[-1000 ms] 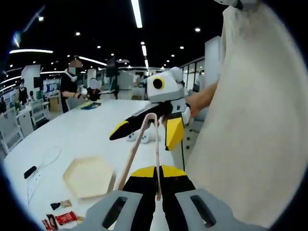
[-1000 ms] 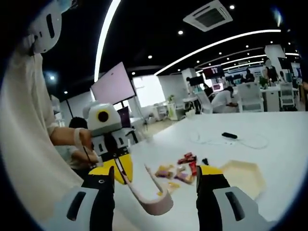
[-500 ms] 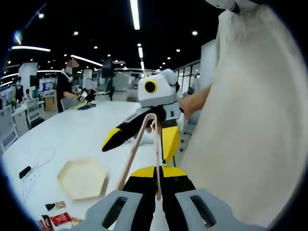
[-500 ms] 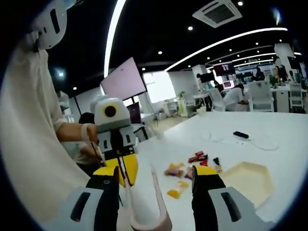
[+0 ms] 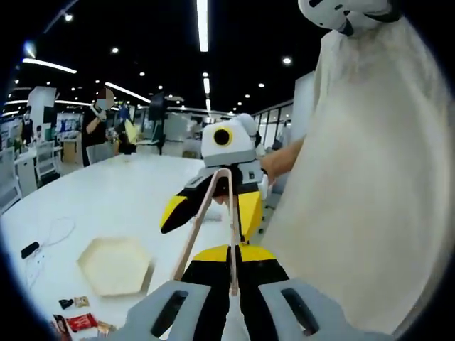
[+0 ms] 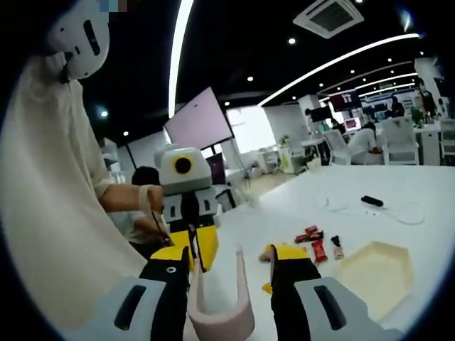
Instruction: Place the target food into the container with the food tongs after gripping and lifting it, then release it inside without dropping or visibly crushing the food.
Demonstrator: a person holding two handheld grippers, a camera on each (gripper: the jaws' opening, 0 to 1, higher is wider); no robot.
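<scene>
Pale pink food tongs (image 5: 226,213) span between my two grippers. My left gripper (image 5: 231,253) is shut on one tong arm near its tip, and the other arm runs past the jaws on the left. The tongs' bend (image 6: 222,318) sits between the jaws of my right gripper (image 6: 227,259), which stand open close around it. Facing the left gripper view is the right gripper (image 5: 213,212); the left gripper (image 6: 189,245) shows in the right gripper view. On the white table lie wrapped snack packets (image 6: 313,247) beside a cream hexagonal tray (image 6: 377,273), also seen as tray (image 5: 114,265) and packets (image 5: 79,323).
A person in a cream top (image 5: 355,199) stands close at the table's edge. A black device with a white cable (image 6: 371,202) lies further out on the table (image 5: 106,199). Chairs, desks and other people fill the far room.
The right gripper's jaws have narrowed around the tongs' bend. Both views have shifted slightly; the left gripper keeps its hold on the tongs.
</scene>
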